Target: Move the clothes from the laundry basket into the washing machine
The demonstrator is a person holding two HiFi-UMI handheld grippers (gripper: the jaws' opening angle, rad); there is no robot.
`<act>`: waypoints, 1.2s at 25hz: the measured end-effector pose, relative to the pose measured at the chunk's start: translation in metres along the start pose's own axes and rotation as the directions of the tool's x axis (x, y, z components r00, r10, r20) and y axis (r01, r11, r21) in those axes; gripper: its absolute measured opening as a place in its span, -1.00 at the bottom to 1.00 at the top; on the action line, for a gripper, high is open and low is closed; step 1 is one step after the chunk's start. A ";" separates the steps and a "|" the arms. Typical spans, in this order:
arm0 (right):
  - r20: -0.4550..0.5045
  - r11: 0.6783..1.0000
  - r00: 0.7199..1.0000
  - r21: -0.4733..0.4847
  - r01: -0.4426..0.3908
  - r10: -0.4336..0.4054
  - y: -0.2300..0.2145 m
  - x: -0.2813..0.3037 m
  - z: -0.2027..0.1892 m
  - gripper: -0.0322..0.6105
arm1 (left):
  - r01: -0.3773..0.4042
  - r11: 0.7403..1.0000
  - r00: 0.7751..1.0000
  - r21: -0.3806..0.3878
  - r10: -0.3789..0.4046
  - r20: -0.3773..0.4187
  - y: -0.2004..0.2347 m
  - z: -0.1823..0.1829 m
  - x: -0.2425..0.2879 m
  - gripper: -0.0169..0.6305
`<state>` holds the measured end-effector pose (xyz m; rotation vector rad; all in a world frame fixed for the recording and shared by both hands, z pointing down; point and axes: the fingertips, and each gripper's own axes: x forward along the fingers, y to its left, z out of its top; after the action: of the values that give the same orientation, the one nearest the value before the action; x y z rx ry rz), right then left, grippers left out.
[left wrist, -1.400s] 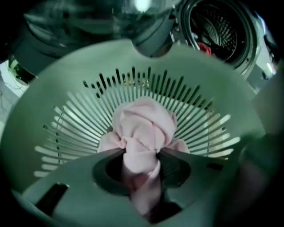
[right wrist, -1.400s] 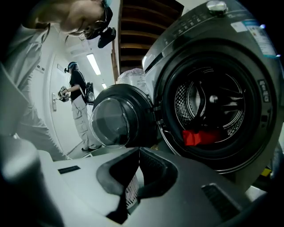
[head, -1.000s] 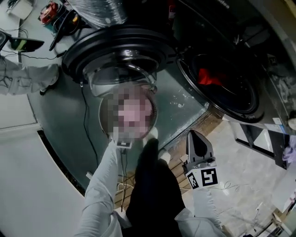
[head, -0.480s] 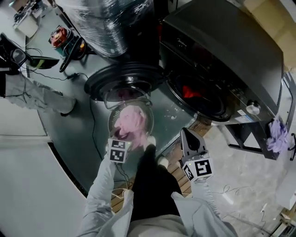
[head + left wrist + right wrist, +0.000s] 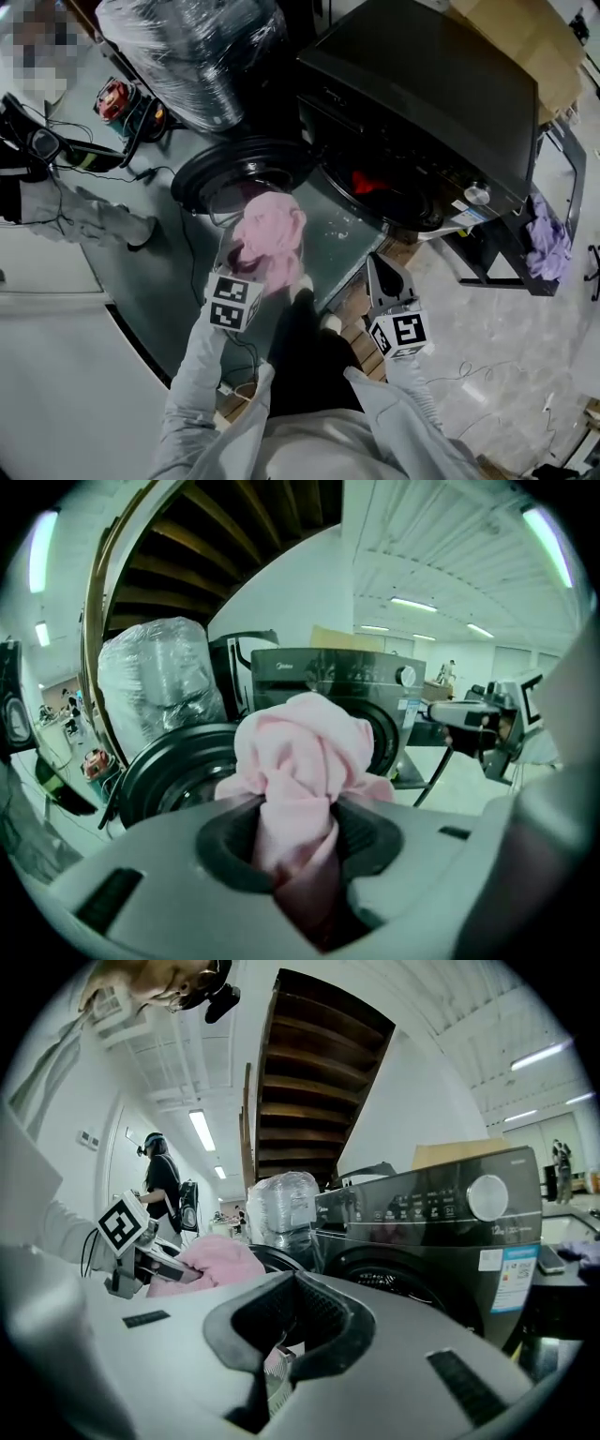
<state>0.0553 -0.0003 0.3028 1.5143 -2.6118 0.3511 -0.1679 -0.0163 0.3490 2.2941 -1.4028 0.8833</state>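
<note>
Before washer, left gripper clamps pink garment

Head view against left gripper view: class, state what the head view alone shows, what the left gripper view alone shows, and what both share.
Head view only: a red garment inside the washing machine, and a purple cloth at the right edge. Left gripper view only: the left gripper with jaws shut on the pink garment, and ceiling lights. Both: pink garment, washing machine, its open door, right gripper.
</note>
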 end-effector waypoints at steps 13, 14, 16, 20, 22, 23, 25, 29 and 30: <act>0.023 0.980 0.980 0.032 0.196 -0.197 -0.080 -0.034 -0.031 -0.85 | 0.231 0.962 0.960 0.146 -0.250 0.130 -0.117 0.079 0.112 -0.47; 0.022 0.975 0.975 0.038 0.220 -0.221 -0.089 -0.038 -0.039 -0.85 | 0.248 0.957 0.954 0.152 -0.269 0.133 -0.126 0.079 0.126 -0.47; 0.016 0.962 0.963 0.050 0.269 -0.270 -0.109 -0.046 -0.058 -0.85 | 0.275 0.949 0.944 0.155 -0.297 0.146 -0.142 0.078 0.157 -0.47; 0.006 0.934 0.937 0.071 0.349 -0.350 -0.137 -0.054 -0.099 -0.85 | 0.310 0.937 0.923 0.160 -0.337 0.185 -0.157 0.069 0.220 -0.47; 0.004 0.925 0.927 0.074 0.373 -0.375 -0.147 -0.054 -0.120 -0.85 | 0.320 0.932 0.914 0.171 -0.351 0.203 -0.161 0.064 0.253 -0.47; 0.003 0.921 0.924 0.074 0.382 -0.383 -0.152 -0.052 -0.130 -0.85 | 0.324 0.930 0.909 0.176 -0.357 0.213 -0.163 0.063 0.269 -0.47; -0.002 0.916 0.919 0.078 0.394 -0.395 -0.161 -0.047 -0.153 -0.85 | 0.332 0.925 0.899 0.186 -0.370 0.235 -0.165 0.064 0.299 -0.47; -0.012 0.909 0.914 0.100 0.404 -0.405 -0.170 -0.028 -0.200 -0.85 | 0.322 0.923 0.879 0.213 -0.375 0.295 -0.165 0.066 0.349 -0.47; -0.012 0.908 0.913 0.103 0.406 -0.407 -0.172 -0.023 -0.210 -0.85 | 0.317 0.924 0.873 0.213 -0.372 0.316 -0.163 0.068 0.359 -0.47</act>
<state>0.2100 -0.0108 0.5265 2.0417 -2.2280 0.4394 0.1173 -0.2235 0.5377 2.8138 -1.0106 0.5005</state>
